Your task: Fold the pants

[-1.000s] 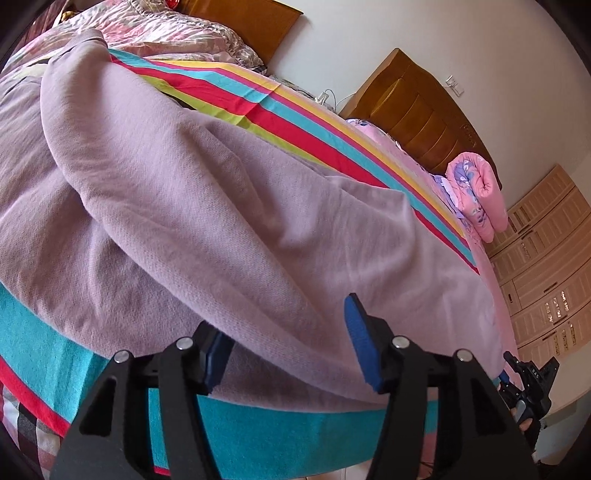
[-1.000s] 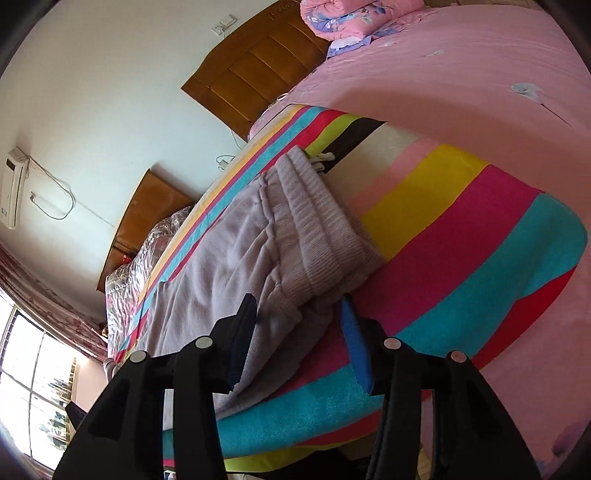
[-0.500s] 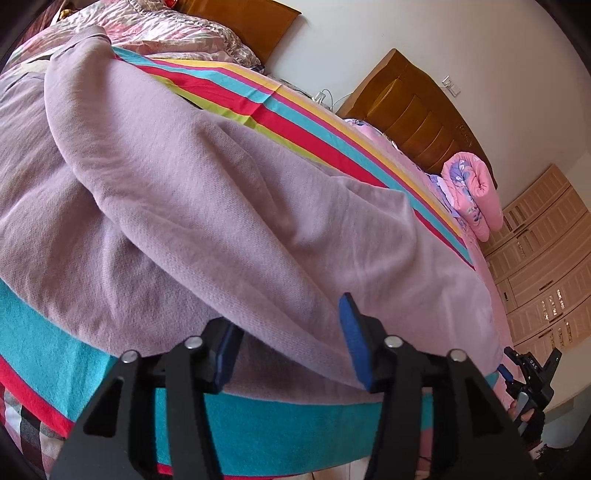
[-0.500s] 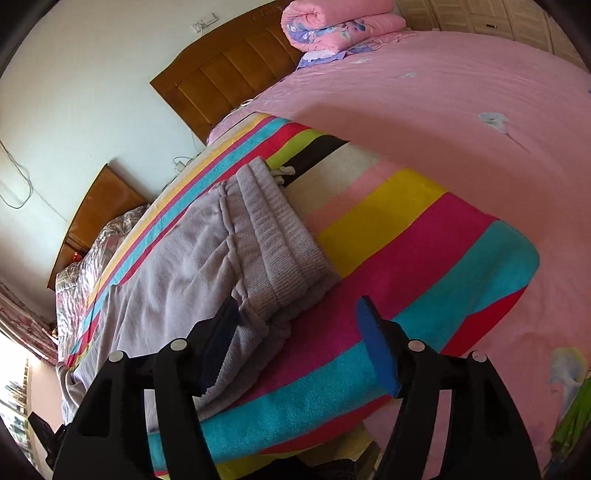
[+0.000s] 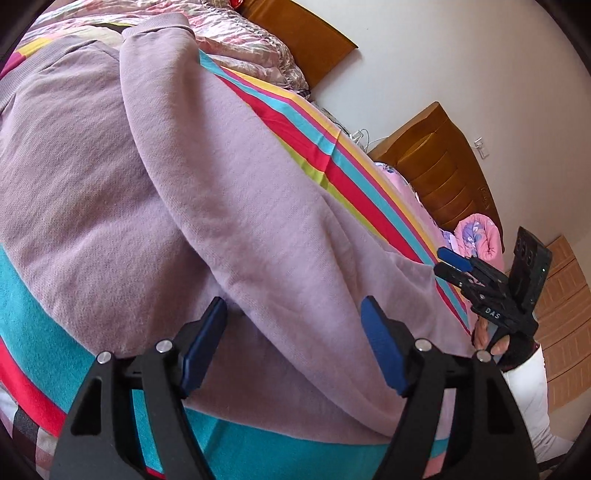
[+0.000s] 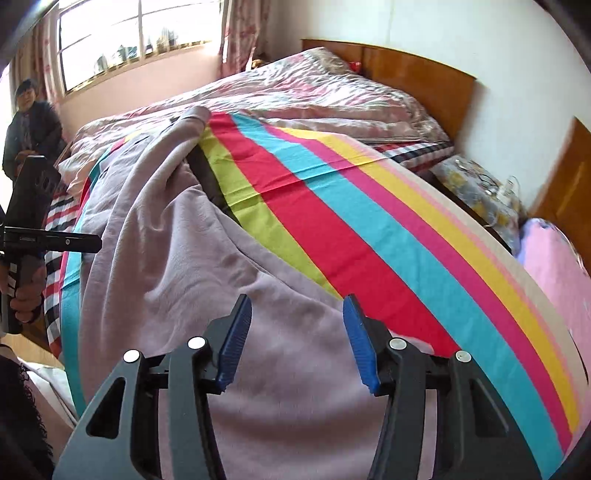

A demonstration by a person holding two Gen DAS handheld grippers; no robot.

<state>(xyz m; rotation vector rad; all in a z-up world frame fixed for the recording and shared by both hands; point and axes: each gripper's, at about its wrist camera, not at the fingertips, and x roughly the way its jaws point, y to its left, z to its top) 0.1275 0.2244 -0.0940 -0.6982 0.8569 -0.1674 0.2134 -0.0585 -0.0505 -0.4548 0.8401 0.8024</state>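
Lilac pants (image 5: 192, 206) lie spread on a striped blanket (image 5: 321, 147) on the bed, one leg folded over the other, cuffs at the far end (image 5: 155, 26). My left gripper (image 5: 293, 306) hangs low over the near edge of the pants. Its jaws are opening, with a ridge of fabric between the blue pads, which do not press on it. My right gripper (image 6: 297, 301) hovers over the pants (image 6: 155, 236) near the striped blanket (image 6: 369, 229), jaws closing, pads apart and clear of the cloth. It also shows in the left wrist view as the right gripper (image 5: 439, 262).
A person (image 6: 29, 125) stands by the window at the far left. A crumpled pink quilt (image 6: 314, 92) covers the second bed beyond. Wooden headboards (image 5: 439, 158) line the wall. A rolled pink quilt (image 5: 480, 236) and a wardrobe (image 5: 565, 302) are at the right.
My right gripper swung from the waistband end across the bed and rolled, so it now faces the window. My left gripper shifted along the pants and its jaws widened.
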